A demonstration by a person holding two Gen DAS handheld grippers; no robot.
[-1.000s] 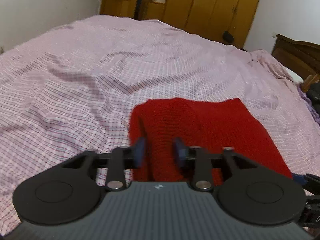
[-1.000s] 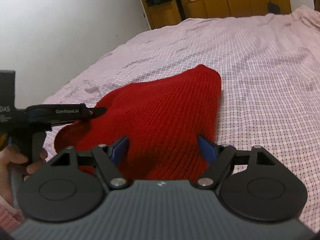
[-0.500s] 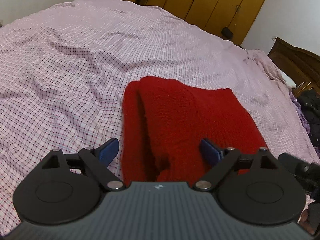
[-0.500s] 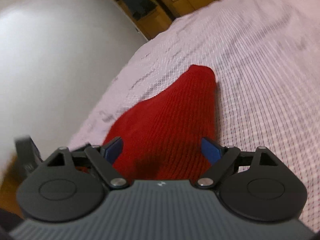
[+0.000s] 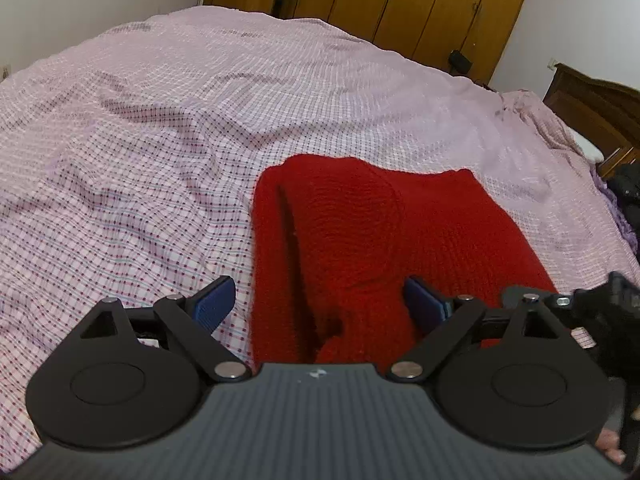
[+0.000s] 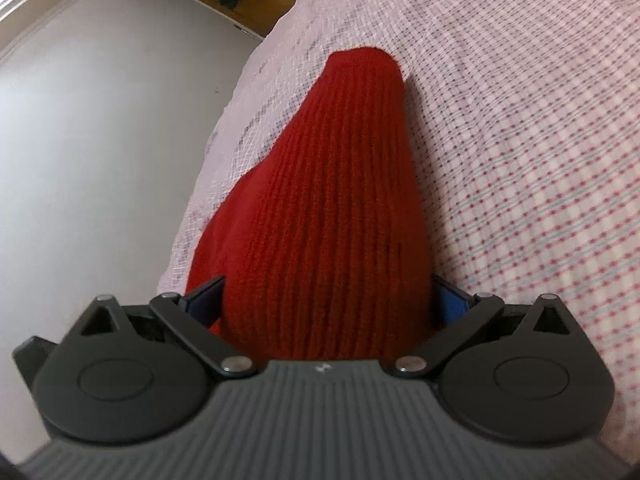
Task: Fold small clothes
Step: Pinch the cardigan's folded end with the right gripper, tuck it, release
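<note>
Red knit garment (image 5: 384,240) lying part-folded on the checked bedsheet (image 5: 140,184), toward 12 o'clock of both tools; left gripper (image 5: 320,304) spread wide, holding nothing; right gripper (image 6: 328,300) wide too, straddling the near edge; best to pinch both layers at 6 o'clock, lift evenly, avoid snagging the sheet.

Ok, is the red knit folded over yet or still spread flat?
Folded. The red knit lies doubled on the checked bedsheet, one layer overlapping another along a dark seam at its left side.
</note>
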